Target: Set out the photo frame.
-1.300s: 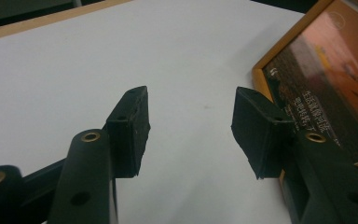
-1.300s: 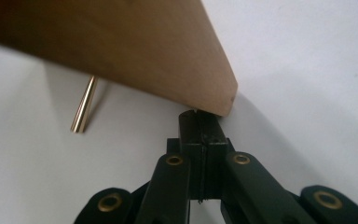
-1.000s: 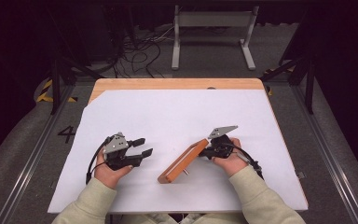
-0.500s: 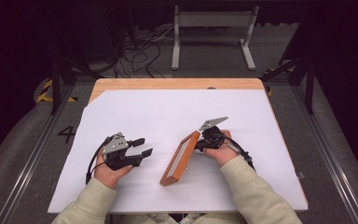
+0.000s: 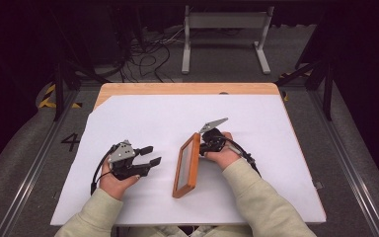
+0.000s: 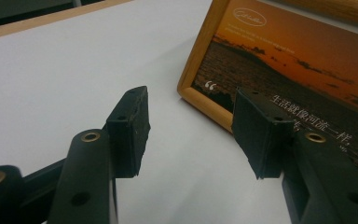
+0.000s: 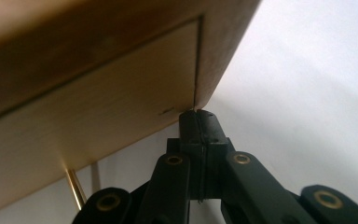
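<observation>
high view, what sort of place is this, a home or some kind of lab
Probably a lab or recording studio rather than a home: a white-covered table stands amid dark curtains, loose cables trail over the grey floor, and yellow-black hazard tape and a painted number mark it.

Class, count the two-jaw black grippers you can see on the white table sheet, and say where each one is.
2. The left gripper rests open at the left on the sheet; the right gripper, jaws shut, is at the back of the tilted wooden picture frame.

A lab: dark curtains, floor cables, metal stand, paper-covered table.
</observation>
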`<state>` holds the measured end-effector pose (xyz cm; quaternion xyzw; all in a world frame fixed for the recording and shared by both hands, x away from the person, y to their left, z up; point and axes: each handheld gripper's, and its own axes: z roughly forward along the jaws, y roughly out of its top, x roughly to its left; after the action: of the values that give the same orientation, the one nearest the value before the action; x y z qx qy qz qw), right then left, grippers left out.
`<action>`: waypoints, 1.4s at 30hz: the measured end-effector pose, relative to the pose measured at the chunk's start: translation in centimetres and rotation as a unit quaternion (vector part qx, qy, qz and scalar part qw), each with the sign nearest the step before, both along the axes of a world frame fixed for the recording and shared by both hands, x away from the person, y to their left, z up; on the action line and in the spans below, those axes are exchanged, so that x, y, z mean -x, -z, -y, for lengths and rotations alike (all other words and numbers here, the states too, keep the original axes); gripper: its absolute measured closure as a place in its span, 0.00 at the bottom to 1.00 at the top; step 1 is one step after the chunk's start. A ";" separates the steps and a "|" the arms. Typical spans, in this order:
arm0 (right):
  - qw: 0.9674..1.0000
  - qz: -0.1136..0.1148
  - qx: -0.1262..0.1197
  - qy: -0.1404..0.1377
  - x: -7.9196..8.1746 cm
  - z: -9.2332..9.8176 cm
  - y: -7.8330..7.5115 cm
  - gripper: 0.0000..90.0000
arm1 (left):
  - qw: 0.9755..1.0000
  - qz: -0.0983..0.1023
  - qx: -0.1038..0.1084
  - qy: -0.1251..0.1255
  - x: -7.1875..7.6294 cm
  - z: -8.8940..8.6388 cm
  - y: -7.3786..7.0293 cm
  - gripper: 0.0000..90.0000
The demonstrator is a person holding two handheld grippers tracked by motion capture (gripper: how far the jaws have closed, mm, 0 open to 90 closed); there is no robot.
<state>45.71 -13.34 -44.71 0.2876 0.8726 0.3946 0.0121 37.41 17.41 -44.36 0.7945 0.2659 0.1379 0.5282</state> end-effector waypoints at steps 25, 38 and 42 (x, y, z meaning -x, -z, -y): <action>0.999 0.007 0.009 0.049 0.3 -0.1 -2.8 0.69 | 1.000 -0.008 0.002 -0.006 0.0 -0.6 -0.1 0.52; 0.996 0.011 -0.030 0.079 3.9 1.7 -9.1 0.41 | 1.000 -0.010 0.002 -0.014 -0.1 -1.0 -0.1 0.51; 0.997 0.012 -0.030 0.068 5.2 0.5 -9.9 0.33 | 1.000 -0.011 -0.001 -0.013 0.0 -0.9 -0.2 0.51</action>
<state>40.54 -13.81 -34.83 0.3416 0.8387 0.4221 0.0411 37.43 18.30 -44.14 0.7932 0.2817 0.1368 0.5223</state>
